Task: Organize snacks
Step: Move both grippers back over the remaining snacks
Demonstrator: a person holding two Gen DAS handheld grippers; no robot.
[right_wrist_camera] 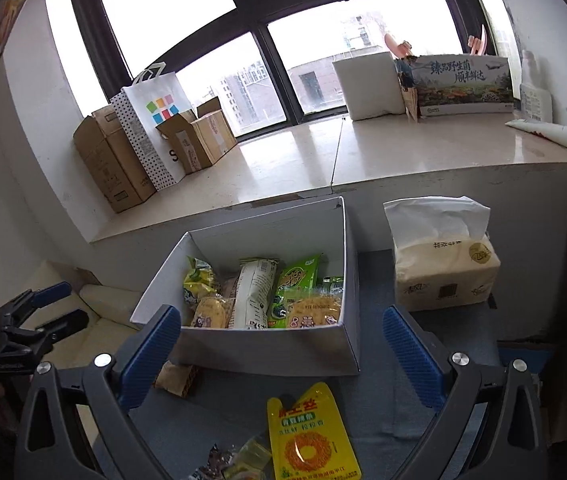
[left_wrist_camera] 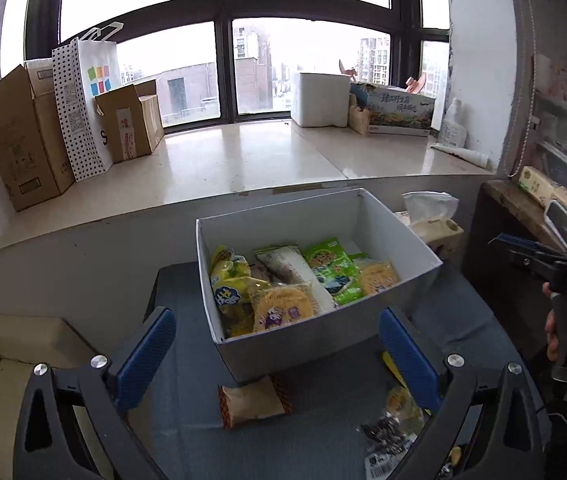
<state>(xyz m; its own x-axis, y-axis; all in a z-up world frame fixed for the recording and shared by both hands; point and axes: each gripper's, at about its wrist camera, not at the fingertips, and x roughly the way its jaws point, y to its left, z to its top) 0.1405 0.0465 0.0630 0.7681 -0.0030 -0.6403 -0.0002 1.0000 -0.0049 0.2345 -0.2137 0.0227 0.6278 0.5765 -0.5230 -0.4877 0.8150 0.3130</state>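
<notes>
Snacks boxed at the far edge, three packets loose

Windowsill [left_wrist_camera: 243, 160] runs wide behind everything, cartons [left_wrist_camera: 23, 136] at its left end. Below it, the grey tabletop [right_wrist_camera: 387, 392] carries a white box [right_wrist_camera: 267, 344] near its far edge, packed with snack packets [left_wrist_camera: 283, 280]. Tissue pack [right_wrist_camera: 443, 276] stands just right of the box, a bare lane between them. Nearer, a yellow pouch [right_wrist_camera: 311, 436] lies at the near edge; a tan packet [left_wrist_camera: 251, 402] touches the box's front wall. Left gripper [left_wrist_camera: 277, 360] and right gripper [right_wrist_camera: 281, 360] both gape wide, holding nothing.
</notes>
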